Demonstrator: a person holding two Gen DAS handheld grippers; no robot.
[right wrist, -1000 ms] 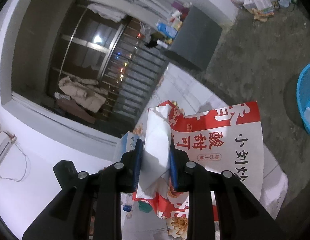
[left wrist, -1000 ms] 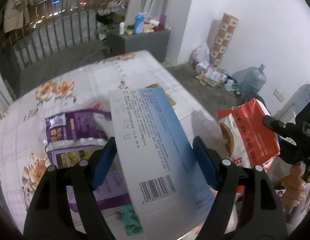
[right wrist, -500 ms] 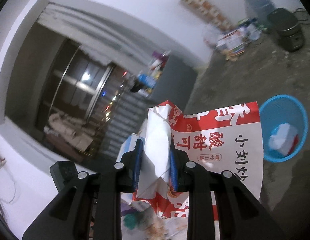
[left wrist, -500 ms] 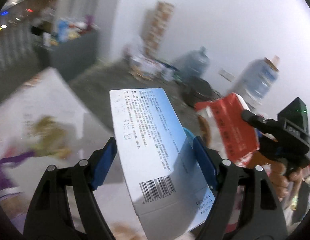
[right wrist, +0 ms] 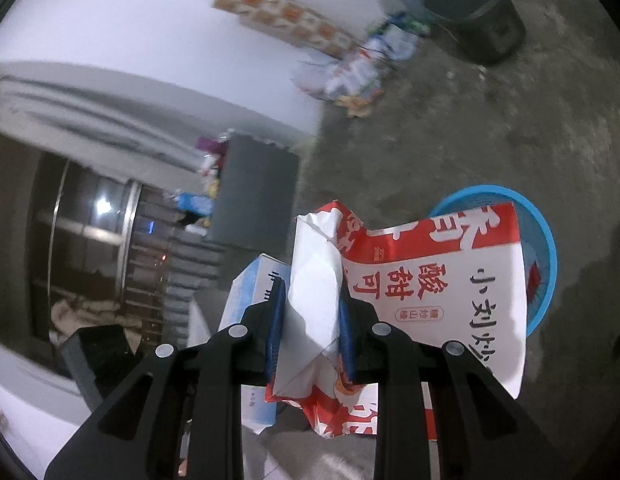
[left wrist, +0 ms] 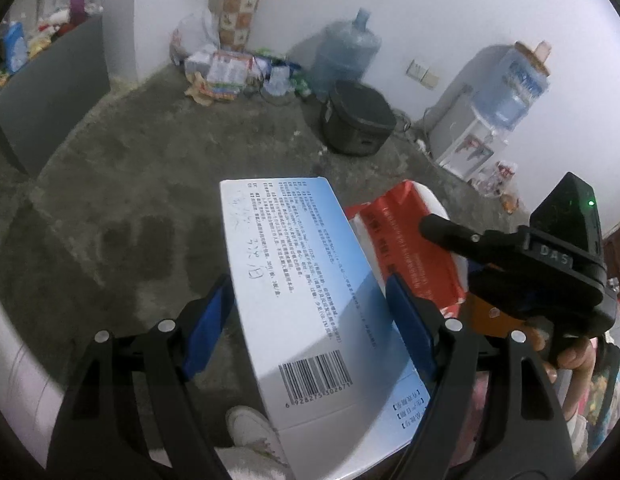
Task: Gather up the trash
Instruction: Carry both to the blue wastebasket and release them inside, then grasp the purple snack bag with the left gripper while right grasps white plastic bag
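swung away from flowered table toward bare concrete floor [left wrist: 158, 168]. left gripper [left wrist: 310, 320] spread wide, clamping blue-white box [left wrist: 306, 292] across its sides at frame centre. right gripper [right wrist: 311, 320] nearly pressed together, pinching crumpled red-white bag [right wrist: 437, 292]. blue basket [right wrist: 545, 256] now directly behind bag, right of centre. likely close to drop; both pieces not yet released.

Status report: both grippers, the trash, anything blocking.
Left gripper shut on blue-and-white cardboard box. Right gripper shut on red-and-white snack bag. Blue plastic basket beneath bag; path clear.
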